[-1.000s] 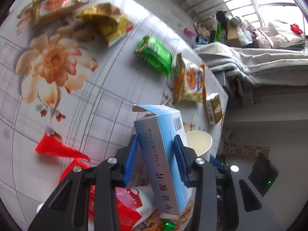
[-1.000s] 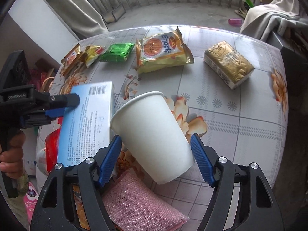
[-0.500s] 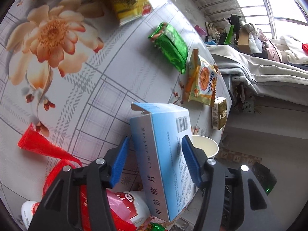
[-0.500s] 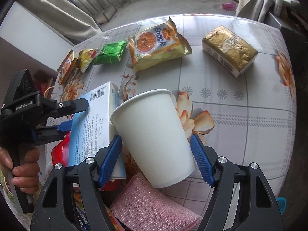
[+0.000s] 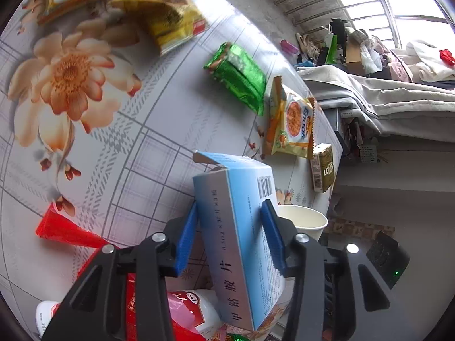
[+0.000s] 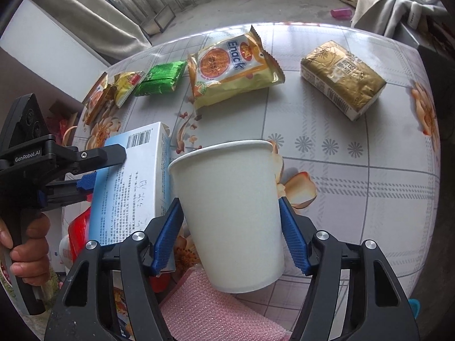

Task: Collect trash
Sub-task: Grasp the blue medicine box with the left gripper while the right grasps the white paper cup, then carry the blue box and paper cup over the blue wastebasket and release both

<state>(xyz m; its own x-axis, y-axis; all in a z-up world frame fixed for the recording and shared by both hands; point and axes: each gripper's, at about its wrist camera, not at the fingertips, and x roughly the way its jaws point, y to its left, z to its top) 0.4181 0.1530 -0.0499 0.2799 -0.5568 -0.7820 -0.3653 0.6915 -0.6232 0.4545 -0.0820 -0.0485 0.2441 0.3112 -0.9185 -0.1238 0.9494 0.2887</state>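
Between blue fingers [image 5: 269,237], pale-blue box [image 5: 241,241], flap open.

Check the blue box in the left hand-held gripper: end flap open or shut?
Open. The blue box shows its top end flap lifted off the end in the left wrist view; contents cannot be seen.

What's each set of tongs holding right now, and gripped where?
Left tongs: blue medicine box, clamped across its broad faces near mid-length. Right tongs: white paper cup, pinched across its side wall, lower half.

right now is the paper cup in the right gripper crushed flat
No, the paper cup keeps its round open rim and full shape between the blue pads of the right gripper.
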